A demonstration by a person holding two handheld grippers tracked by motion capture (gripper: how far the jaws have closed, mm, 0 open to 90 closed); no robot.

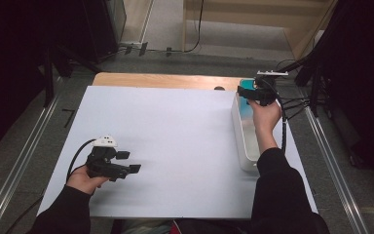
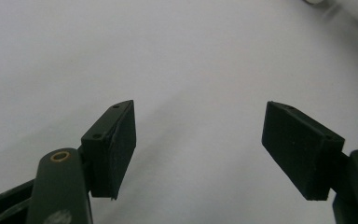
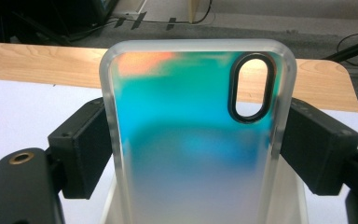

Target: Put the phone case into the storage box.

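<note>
Our right claw (image 3: 193, 144) grips a translucent, teal-tinted phone case (image 3: 191, 140) by its two long edges, upright above the white rectangular plastic bin (image 1: 241, 134) at the bench's (image 1: 175, 131) right edge. Our left claw (image 2: 198, 144) hangs open, empty, over the white surface.

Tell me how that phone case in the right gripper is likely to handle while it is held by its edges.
The phone case is a thin open shell, so it probably weighs little and may flex between the pads of the right gripper. Its frosted rim and glossy back look smooth, so it could slip. Standing upright over the white bin, it would likely topple if released.
</note>
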